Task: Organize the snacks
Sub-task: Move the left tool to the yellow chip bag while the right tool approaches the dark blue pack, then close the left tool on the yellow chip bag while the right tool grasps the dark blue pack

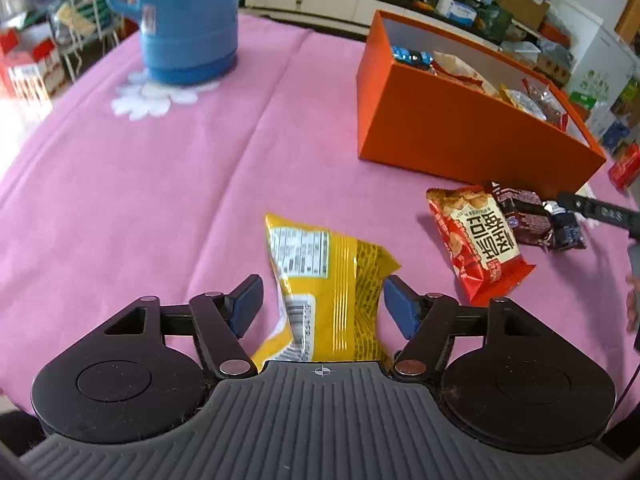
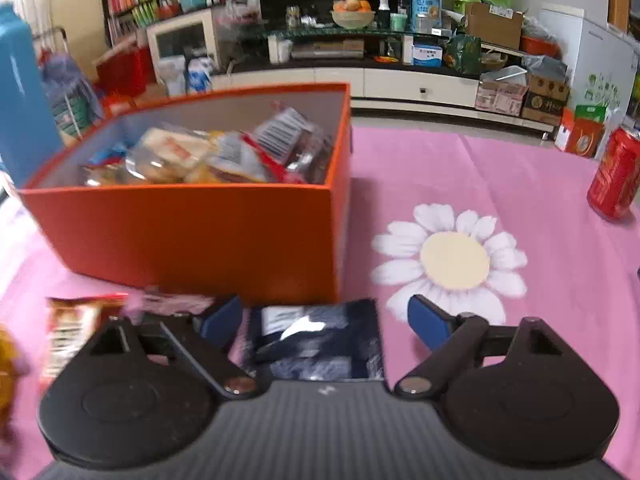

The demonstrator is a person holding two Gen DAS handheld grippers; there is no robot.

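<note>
Fingers [image 1: 246,300] of the left gripper [image 1: 322,300] stand apart around a yellow snack packet [image 1: 332,292] (right pad touching), best squeezed mid-bag before lifting toward the orange box [image 1: 460,136].

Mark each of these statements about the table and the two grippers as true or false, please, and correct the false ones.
1. The yellow snack packet lies between the fingers of the left gripper. True.
2. The orange box is empty. False: several wrapped snacks lie in it.
3. A dark blue packet lies between the open fingers of the right gripper. True.
4. The blue jug stands inside the orange box. False: it stands on the pink tablecloth, apart from the box.
5. The red can lies flat on its side. False: it stands on its base.
</note>
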